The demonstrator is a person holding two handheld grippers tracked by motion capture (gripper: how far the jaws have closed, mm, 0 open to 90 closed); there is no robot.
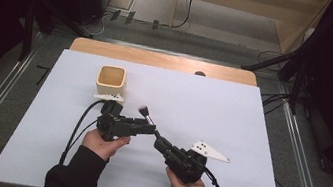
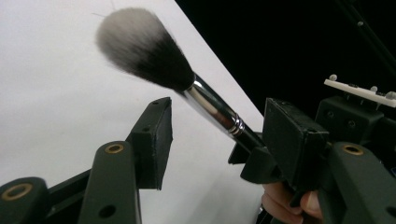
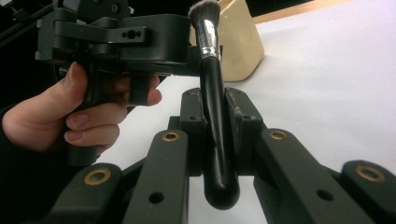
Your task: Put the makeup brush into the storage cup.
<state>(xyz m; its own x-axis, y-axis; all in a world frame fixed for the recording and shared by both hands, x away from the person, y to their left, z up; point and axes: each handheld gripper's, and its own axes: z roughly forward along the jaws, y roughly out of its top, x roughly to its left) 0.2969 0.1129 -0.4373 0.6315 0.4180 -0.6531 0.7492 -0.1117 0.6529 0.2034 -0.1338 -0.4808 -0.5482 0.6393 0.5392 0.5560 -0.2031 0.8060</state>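
A makeup brush (image 1: pixel 145 113) with a black handle, silver ferrule and dark, grey-tipped bristles is held above the white sheet. My right gripper (image 1: pixel 159 143) is shut on its handle (image 3: pixel 212 93), bristles pointing away from it. My left gripper (image 1: pixel 149 127) comes in from the left, and its jaws stand on either side of the ferrule (image 2: pixel 212 109). Its pads (image 2: pixel 156 135) are apart from the brush, with gaps on both sides. A cream square cup (image 1: pixel 110 82) stands upright behind the left gripper.
A white sheet (image 1: pixel 232 114) covers most of the wooden table (image 1: pixel 159 59). Cables trail from both grippers toward the near edge. Dark floor, rails and stands surround the table.
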